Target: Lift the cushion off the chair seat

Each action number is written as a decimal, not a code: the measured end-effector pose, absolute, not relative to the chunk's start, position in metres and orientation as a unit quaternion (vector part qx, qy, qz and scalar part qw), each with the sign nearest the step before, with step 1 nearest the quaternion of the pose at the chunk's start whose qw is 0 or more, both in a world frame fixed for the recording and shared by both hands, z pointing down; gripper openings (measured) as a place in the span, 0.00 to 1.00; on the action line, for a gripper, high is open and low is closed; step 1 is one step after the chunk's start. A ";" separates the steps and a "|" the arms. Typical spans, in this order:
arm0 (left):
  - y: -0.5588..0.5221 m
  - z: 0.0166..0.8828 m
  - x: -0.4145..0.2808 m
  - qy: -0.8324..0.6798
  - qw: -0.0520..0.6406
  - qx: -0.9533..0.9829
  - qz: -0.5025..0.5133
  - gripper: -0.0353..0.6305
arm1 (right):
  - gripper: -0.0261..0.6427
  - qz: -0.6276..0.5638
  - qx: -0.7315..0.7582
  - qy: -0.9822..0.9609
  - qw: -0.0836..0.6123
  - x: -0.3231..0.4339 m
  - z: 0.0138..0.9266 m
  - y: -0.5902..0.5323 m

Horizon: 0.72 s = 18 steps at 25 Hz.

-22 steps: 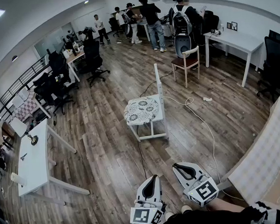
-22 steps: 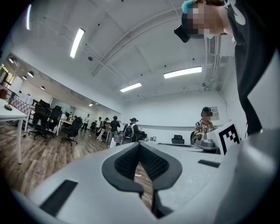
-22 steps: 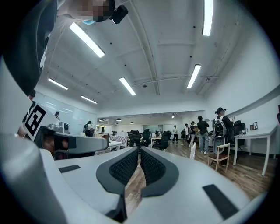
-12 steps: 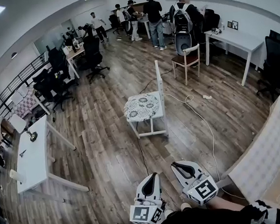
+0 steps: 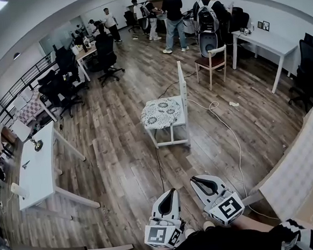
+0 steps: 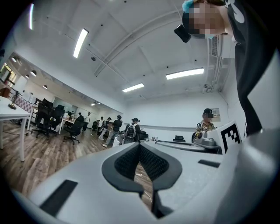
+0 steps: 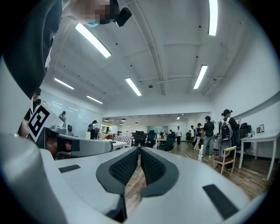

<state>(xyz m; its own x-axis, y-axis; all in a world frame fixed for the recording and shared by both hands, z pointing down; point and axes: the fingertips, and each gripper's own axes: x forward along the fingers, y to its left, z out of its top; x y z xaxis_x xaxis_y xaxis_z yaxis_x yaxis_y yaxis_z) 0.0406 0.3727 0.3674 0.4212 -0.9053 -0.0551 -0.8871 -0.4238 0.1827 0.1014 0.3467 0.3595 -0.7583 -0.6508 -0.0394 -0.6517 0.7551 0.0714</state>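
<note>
On the white chair (image 5: 182, 87) seat lies the flowery cushion (image 5: 162, 113), and well apart from that chair the left gripper (image 5: 169, 192) and right gripper (image 5: 196, 180) sit side by side, jaws closed together, holding nothing.

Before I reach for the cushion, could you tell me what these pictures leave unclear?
Head view: whether the cushion is tied to the chair; too small.
Head view: the cushion's underside; the cushion itself covers it.
Head view: the hands holding the left gripper and right gripper; marker cubes and dark clothing cover them.
</note>
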 end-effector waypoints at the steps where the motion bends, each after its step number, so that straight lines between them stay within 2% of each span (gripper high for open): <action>1: 0.373 0.368 0.037 -0.533 0.062 0.841 -0.073 0.06 | 0.09 0.040 -0.348 0.937 0.008 0.098 0.359 0.347; 18: 0.381 0.375 0.003 -0.523 0.069 0.845 -0.082 0.06 | 0.09 0.024 -0.362 0.932 0.019 0.066 0.369 0.357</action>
